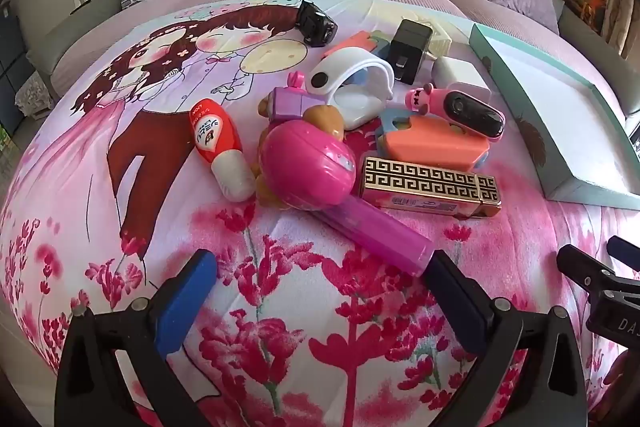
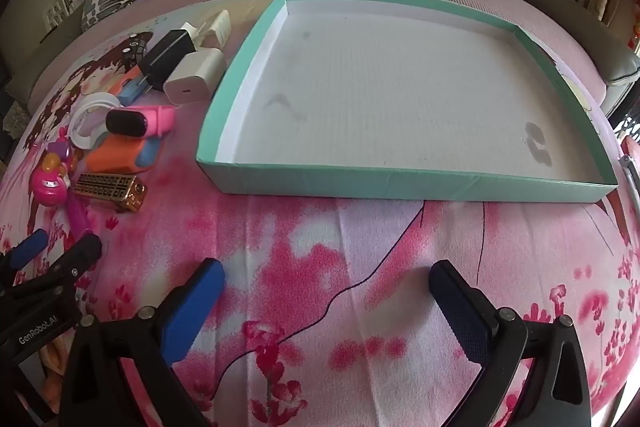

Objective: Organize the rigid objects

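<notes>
Nothing had gone into the tray (image 2: 404, 183) yet: its white floor lay bare, and the whole pile of small things sat just to its left on the flowered bed cover (image 2: 360, 239). Both grippers hovered over the near part of the cover, pointing steeply down. The left gripper (image 1: 320, 267) had its fingers spread as wide as they go with nothing between them; the right gripper (image 2: 326, 279) stood the same, wide and empty, facing the tray's near wall.

The step in hand looked like a first pick from the pile. The purple stick (image 1: 380, 231) reached closest to the left gripper, its end just beside the right-hand finger, and its head seemed tucked under the pink ball (image 1: 308, 167), so pulling it might roll the ball. The gold lighter (image 1: 430, 187) lay flat and free beside the tray, with straight sides, and was probably the easier start: close across its narrow width, lift clear of the tray wall, set it in a far corner so later things had room. The red and white bottle (image 1: 220, 147) was round and likely to roll, so it wanted a grip across its middle.
</notes>
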Demonstrator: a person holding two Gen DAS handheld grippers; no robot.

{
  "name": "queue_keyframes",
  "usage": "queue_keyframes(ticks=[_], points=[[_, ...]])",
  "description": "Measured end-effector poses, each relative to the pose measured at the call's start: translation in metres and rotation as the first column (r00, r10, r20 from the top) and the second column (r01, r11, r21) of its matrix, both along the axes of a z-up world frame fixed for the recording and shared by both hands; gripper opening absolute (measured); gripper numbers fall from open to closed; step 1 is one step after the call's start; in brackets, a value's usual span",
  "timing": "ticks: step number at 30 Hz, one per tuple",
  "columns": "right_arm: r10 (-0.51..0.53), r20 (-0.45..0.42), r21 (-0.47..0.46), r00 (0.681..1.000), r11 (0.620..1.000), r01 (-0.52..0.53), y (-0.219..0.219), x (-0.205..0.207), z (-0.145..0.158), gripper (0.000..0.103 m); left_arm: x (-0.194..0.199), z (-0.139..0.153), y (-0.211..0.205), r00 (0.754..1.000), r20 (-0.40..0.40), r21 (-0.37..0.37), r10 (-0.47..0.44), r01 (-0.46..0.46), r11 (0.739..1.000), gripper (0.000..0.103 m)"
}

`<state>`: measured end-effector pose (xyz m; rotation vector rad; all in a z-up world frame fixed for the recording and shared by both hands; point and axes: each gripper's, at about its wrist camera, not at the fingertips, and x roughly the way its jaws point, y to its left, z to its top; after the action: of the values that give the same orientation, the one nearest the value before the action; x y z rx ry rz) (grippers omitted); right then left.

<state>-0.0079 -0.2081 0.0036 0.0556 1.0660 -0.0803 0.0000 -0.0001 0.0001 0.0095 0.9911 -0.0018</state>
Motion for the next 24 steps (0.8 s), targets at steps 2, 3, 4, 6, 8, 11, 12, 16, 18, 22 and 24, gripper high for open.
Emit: queue_keyframes(ticks=[2,3,4,6,8,11,12,16,18,22,24], points=[[0.000,0.000,-0.007,1.000,1.000,0.000,0.0002,0.0000,-0.0001,0.103,-0.0003,0.0000,0.0000,1.000,0.003,-0.003,0.000,0.000,1.000,0.103],[-0.001,0.000,-0.005,1.000,1.000,0.001,0.0002,0.0000,-0.0001,0.103,-0.0005,-0.0001,-0.0002,1.000,0.003,-0.002,0.000,0.000,1.000,0.103],[-0.001,0.000,-0.003,1.000,1.000,0.001,0.0001,0.0000,-0.0002,0.103,-0.0007,-0.0002,-0.0004,1.000,0.003,-0.002,0.000,0.000,1.000,0.103],[-0.001,0.001,-0.002,1.000,1.000,0.001,0.0004,-0.0001,-0.0001,0.103,-0.0013,-0.0004,-0.0010,1.000,0.005,-0.001,0.000,0.000,1.000,0.103],[-0.002,0.002,-0.001,1.000,1.000,0.002,0.0007,-0.0002,-0.0001,0.103,-0.0005,-0.0001,0.0001,1.000,0.006,-0.006,0.000,0.000,1.000,0.103],[-0.003,0.003,0.001,1.000,1.000,0.003,0.0011,-0.0006,0.0001,0.103,-0.0012,-0.0001,-0.0004,1.000,0.008,-0.006,0.000,0.000,1.000,0.103],[-0.003,0.004,0.002,1.000,1.000,0.003,0.0011,-0.0008,0.0002,0.103,-0.0015,-0.0001,-0.0008,1.000,0.007,-0.004,0.000,0.000,1.000,0.103],[0.000,-0.001,-0.001,1.000,1.000,0.000,0.0005,0.0003,-0.0006,0.103,-0.0030,0.0006,-0.0003,1.000,0.006,-0.008,0.000,0.000,1.000,0.103],[0.000,0.000,-0.001,1.000,1.000,0.000,0.0006,0.0003,-0.0005,0.103,-0.0033,0.0008,0.0003,1.000,0.005,-0.010,0.002,-0.001,1.000,0.103],[-0.001,0.000,-0.002,1.000,1.000,0.001,0.0006,0.0003,-0.0008,0.103,0.0014,0.0001,0.0016,1.000,0.000,-0.008,0.004,-0.004,1.000,0.103],[-0.001,0.000,-0.001,1.000,1.000,0.001,0.0004,0.0003,-0.0008,0.103,0.0015,-0.0002,0.0017,1.000,0.002,-0.008,0.005,-0.004,1.000,0.103]])
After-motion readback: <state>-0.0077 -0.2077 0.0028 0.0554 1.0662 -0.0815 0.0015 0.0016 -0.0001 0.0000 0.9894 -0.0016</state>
